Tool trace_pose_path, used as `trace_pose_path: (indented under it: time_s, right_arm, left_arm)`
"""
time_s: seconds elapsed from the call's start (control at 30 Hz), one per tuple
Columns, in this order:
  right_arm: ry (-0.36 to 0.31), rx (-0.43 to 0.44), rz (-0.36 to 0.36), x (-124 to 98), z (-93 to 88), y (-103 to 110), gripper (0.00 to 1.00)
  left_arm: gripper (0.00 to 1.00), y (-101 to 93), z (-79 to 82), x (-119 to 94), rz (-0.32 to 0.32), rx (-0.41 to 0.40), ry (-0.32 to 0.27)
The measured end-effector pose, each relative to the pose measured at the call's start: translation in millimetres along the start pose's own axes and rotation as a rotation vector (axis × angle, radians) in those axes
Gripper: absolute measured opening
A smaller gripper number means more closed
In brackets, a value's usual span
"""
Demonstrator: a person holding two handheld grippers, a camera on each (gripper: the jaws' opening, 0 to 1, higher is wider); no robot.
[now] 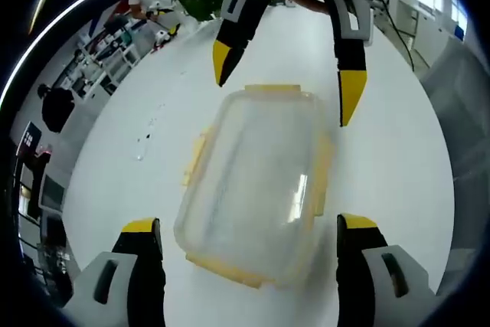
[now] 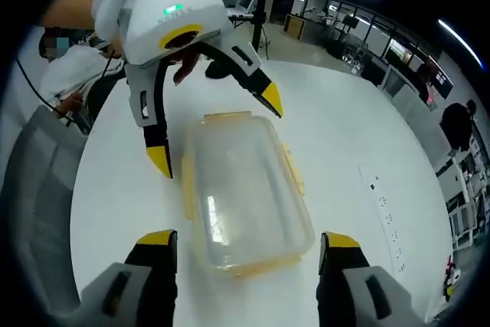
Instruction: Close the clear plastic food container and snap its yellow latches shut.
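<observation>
A clear plastic food container [image 1: 256, 181] [image 2: 241, 193] was seen lying on the white worktop [image 1: 398, 143] [image 2: 337, 128], its lid resting on top and nothing visible inside. Yellow latches [image 1: 197, 157] [image 2: 292, 168] stuck out along its sides. The left gripper [image 1: 249, 227] [image 2: 218, 132] and the right gripper [image 2: 249, 243] [image 1: 287, 82] were held with fingers spread wide at opposite ends of the container, gripping nothing. No readable writing could be made out.

- No text, label, brand, number or sign can be read in either view.
- The small dark marks on the white table [image 2: 383, 204], right of the container, are too small to make out.
</observation>
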State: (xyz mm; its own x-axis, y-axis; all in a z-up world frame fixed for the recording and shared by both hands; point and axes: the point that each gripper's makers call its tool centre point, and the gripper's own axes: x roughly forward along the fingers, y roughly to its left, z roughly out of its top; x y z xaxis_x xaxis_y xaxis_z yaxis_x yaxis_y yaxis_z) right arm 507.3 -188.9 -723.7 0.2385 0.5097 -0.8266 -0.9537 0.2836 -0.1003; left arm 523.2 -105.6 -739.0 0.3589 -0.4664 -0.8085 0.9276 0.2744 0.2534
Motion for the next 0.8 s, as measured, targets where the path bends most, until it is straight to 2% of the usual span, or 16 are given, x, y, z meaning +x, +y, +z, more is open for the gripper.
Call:
trace_pose_path:
  time_s: [0.17,0.3,0.4,0.47,0.8]
  right_arm:
    - [0.007,0.011,-0.017,-4.7,-5.3,4.0,0.76]
    - [-0.017,0.047,-0.038,-10.5,-4.5,4.7,0.75]
    - [-0.017,0.058,-0.054,-11.5,-6.7,6.6,0.75]
    - [-0.032,0.092,-0.065,-13.1,-6.0,6.4,0.74]
    - [-0.066,0.136,-0.092,-24.1,-7.5,16.8,0.73]
  left_arm:
    - [0.91,1.6,6.5,-7.8,0.034,-0.053,-0.03]
    - [0.91,-1.0,6.4,-11.7,0.052,-0.074,-0.039]
    - [0.91,-3.3,8.5,-14.3,0.054,-0.122,-0.057]
    - [0.91,-4.3,6.2,-14.8,0.058,-0.125,-0.047]
    - [0.89,-14.3,12.5,-27.2,0.083,-0.163,-0.072]
